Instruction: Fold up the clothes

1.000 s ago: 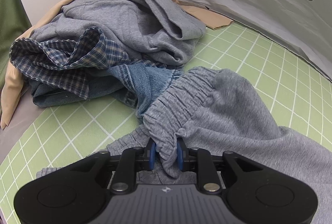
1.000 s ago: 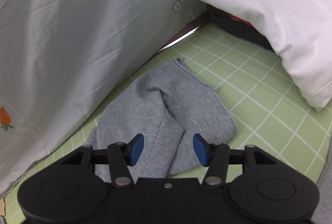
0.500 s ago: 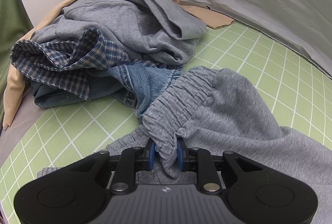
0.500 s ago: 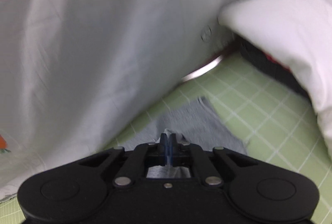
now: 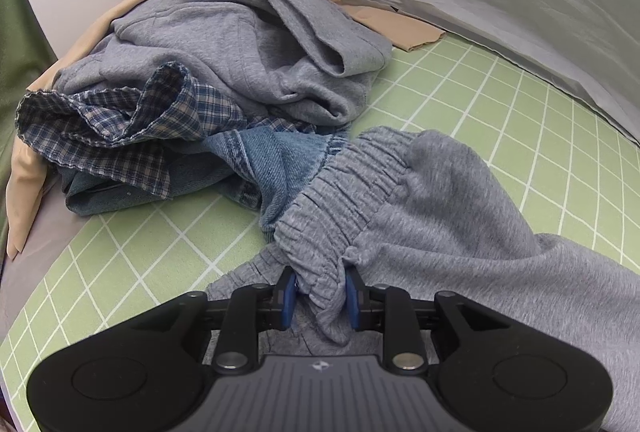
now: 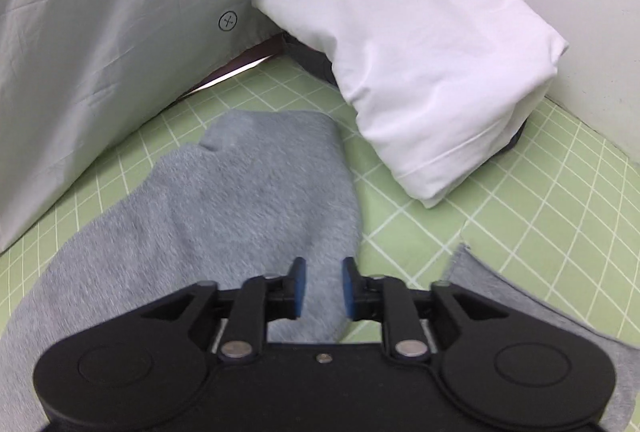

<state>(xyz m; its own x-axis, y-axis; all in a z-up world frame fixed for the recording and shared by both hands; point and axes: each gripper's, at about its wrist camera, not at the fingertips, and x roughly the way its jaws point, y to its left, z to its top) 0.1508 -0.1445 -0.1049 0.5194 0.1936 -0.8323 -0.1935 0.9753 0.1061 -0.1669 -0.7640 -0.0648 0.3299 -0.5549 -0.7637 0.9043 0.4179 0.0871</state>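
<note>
**Leg laid over, waistband still pinched**

Half a second ago my right gripper (image 6: 323, 286) was clenched on a bit of grey cloth and lifted toward the pale sheet; now its blue pads stand apart with nothing between them, and the leg of the grey fleece sweatpants (image 6: 224, 208) lies spread across the centre of the right view on the green gridded mat (image 6: 540, 192). My left gripper (image 5: 319, 298) has hardly shifted: it stays clamped on a gathered fold of the elastic waistband (image 5: 344, 188), low in the centre of the left view.

The pants run from that waistband off toward the right edge of the left frame. A second grey edge shows at the lower right of the right view, so I judge the two legs are not yet stacked squarely.

To do this fold well I would keep the waistband pinned as an anchor, take the loose leg near its hem, and draw it taut before laying it flat, so no ridge is trapped underneath.

The heap of unfolded clothes (image 5: 208, 80), grey sweatshirt, checked shirt and denim, touches the waistband at the upper left of the left view; I should pull away from it, not drag it along. The white pillow (image 6: 420, 64) sits just beside the leg, upper right.
</note>
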